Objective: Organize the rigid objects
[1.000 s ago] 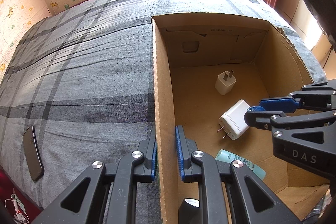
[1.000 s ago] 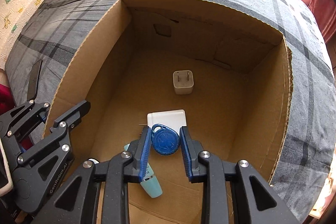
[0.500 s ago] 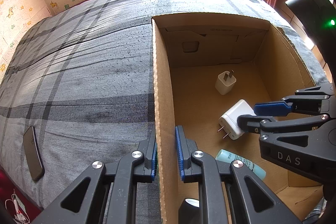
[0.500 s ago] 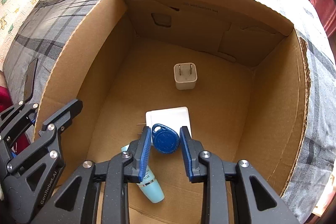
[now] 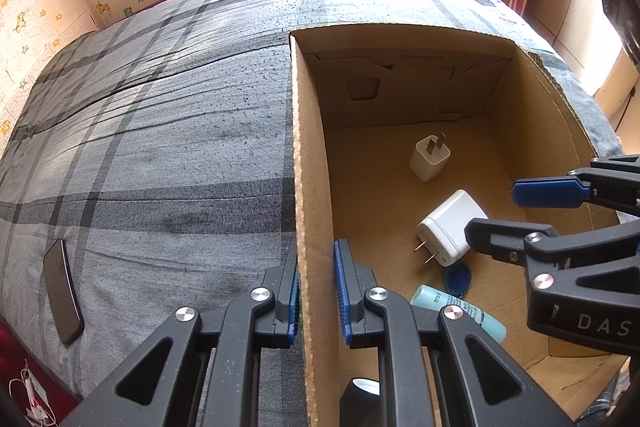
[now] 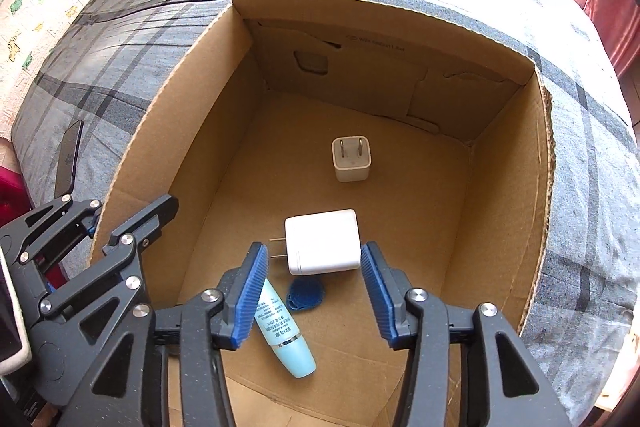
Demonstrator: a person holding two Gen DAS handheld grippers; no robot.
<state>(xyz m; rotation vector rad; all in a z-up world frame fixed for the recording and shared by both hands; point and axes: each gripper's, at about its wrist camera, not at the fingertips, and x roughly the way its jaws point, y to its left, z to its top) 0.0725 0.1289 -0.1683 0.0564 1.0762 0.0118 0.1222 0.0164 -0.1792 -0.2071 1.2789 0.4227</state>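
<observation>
A plaid-covered bed (image 5: 160, 131) is shown bearing an open cardboard box (image 6: 508, 187). The box's left wall (image 5: 310, 187) is clamped between the closed fingers of the left gripper (image 5: 316, 291). The right gripper (image 6: 314, 291) is held above the box floor, its jaws opening with nothing between them. On the floor are seen a large white charger (image 6: 322, 242), a small white charger (image 6: 351, 159), a pale-blue tube (image 6: 286, 333) and, beside it, a blue key fob (image 6: 306, 294).

A brown cardboard box (image 6: 508, 211) on a grey plaid bedspread (image 5: 160, 147) holds 2 white chargers (image 6: 322, 241), a blue fob (image 6: 306, 297).
</observation>
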